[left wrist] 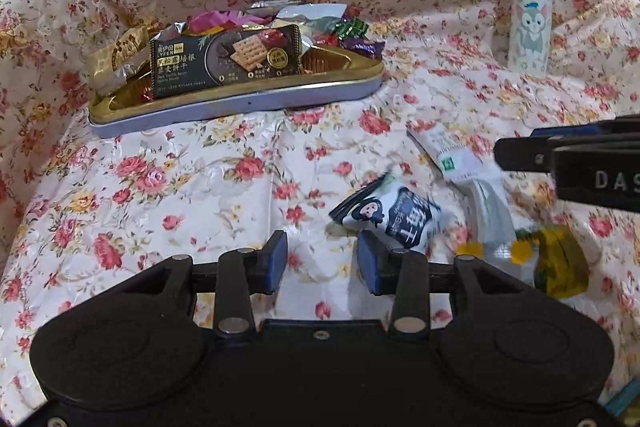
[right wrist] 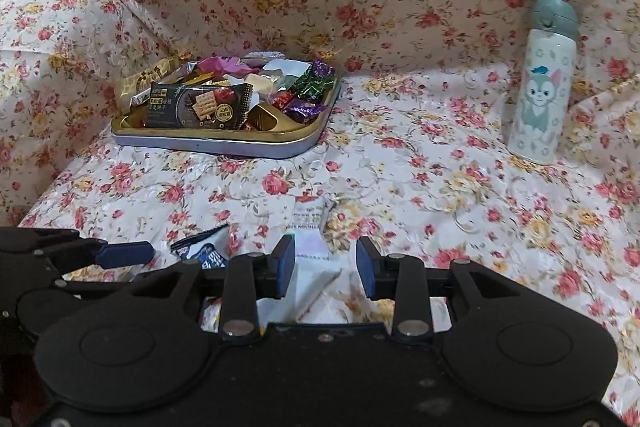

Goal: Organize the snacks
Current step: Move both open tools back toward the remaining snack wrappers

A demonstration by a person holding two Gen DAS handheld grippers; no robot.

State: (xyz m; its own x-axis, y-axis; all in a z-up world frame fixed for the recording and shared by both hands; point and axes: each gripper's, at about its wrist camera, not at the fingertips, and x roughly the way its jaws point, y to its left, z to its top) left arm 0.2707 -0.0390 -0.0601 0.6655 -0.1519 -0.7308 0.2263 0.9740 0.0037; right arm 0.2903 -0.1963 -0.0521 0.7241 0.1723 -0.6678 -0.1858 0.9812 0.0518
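A gold-lined metal tin (left wrist: 240, 103) (right wrist: 224, 143) at the back left holds several wrapped snacks, with a dark cracker packet (left wrist: 226, 61) (right wrist: 200, 107) in front. My left gripper (left wrist: 322, 261) is open and empty, low over the cloth, just left of a blue-and-white snack packet (left wrist: 394, 215) (right wrist: 200, 251). A white sachet (left wrist: 460, 163) (right wrist: 310, 227) lies to its right. My right gripper (right wrist: 325, 267) is open and empty right over the sachet. A yellow-green snack (left wrist: 560, 261) lies at the right of the left wrist view.
A white cartoon-cat bottle (left wrist: 530, 15) (right wrist: 542, 87) stands at the back right. A floral cloth (left wrist: 200, 179) (right wrist: 440, 187) covers the table and rises behind as a backdrop. The right gripper's body (left wrist: 572, 163) shows at the right of the left wrist view.
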